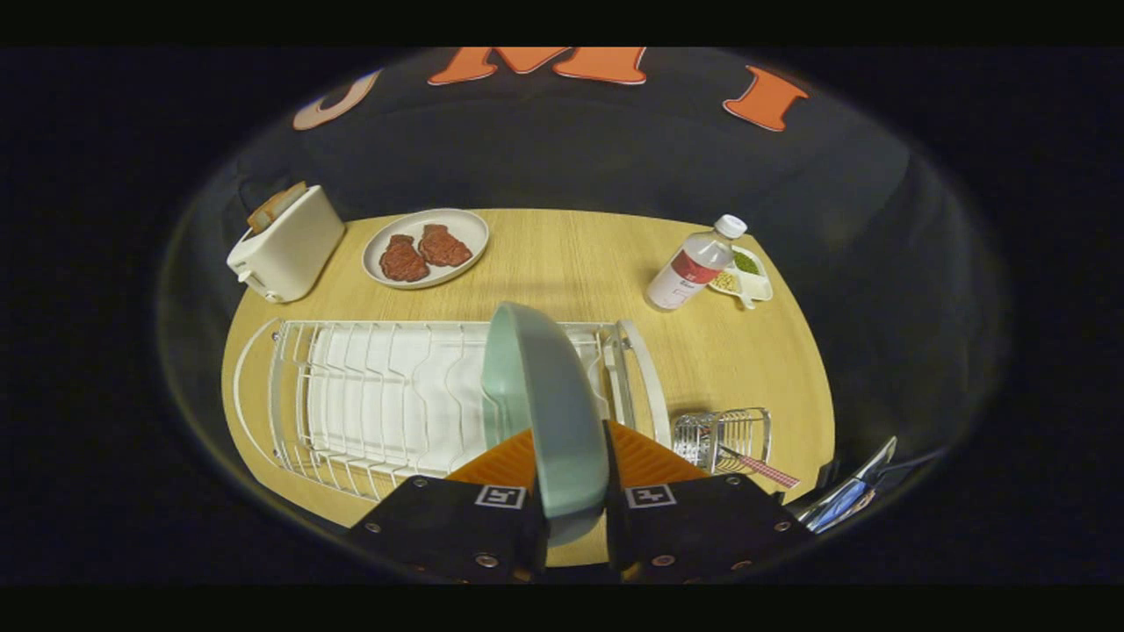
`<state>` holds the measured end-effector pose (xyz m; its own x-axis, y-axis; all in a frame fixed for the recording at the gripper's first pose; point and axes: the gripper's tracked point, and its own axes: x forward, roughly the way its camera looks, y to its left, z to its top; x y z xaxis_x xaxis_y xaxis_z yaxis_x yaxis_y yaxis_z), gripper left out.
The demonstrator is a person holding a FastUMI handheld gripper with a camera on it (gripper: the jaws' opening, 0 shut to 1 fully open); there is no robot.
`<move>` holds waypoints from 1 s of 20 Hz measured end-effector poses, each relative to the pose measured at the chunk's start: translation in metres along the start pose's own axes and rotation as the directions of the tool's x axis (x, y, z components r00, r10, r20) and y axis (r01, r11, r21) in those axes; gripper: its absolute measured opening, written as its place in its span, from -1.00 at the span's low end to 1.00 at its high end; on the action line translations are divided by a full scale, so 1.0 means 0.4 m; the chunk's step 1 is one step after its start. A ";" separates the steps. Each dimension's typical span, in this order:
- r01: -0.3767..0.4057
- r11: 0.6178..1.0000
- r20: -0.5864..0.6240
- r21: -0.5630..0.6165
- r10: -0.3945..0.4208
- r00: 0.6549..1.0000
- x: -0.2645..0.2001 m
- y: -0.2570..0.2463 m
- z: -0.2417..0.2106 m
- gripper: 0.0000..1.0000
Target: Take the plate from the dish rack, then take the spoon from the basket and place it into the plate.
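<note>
The round wooden tabletop [562,263] carries everything, and the white wire dish rack [386,395] takes up most of its near side. The pale green plate [544,395] stands on edge at the rack's right end, its near rim pinched between the two fingers of the hand-held gripper [572,491], which is closed on it. To do this step well, I judge the plate should come straight up until its lower rim is free of the wires, then be tipped flat and set on bare wood. Just right of the rack sits the small wire basket [722,436], with the spoon [760,467] poking out on a checked handle; a careless swing could catch it. Farther back stand a toaster [285,244], a plate of meat [426,247], a bottle [694,268] and a small sectioned dish [751,274], well apart from the rack.
</note>
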<state>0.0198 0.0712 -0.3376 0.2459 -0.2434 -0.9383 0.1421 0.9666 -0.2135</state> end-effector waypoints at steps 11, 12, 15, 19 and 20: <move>0.014 0.996 0.079 0.091 -0.021 0.997 -0.164 -0.033 -0.016 -0.46; 0.003 0.995 0.081 0.102 -0.011 0.997 -0.179 -0.043 -0.025 -0.46; -0.019 0.990 0.084 0.137 0.007 0.996 -0.220 -0.075 -0.077 -0.46; -0.080 0.980 0.058 0.185 0.071 0.996 -0.237 -0.118 -0.143 -0.46; -0.101 0.975 0.044 0.198 0.094 0.995 -0.239 -0.126 -0.171 -0.46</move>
<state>-0.0766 0.0514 -0.2559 0.3000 -0.1549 -0.9413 0.3039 0.9508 -0.0596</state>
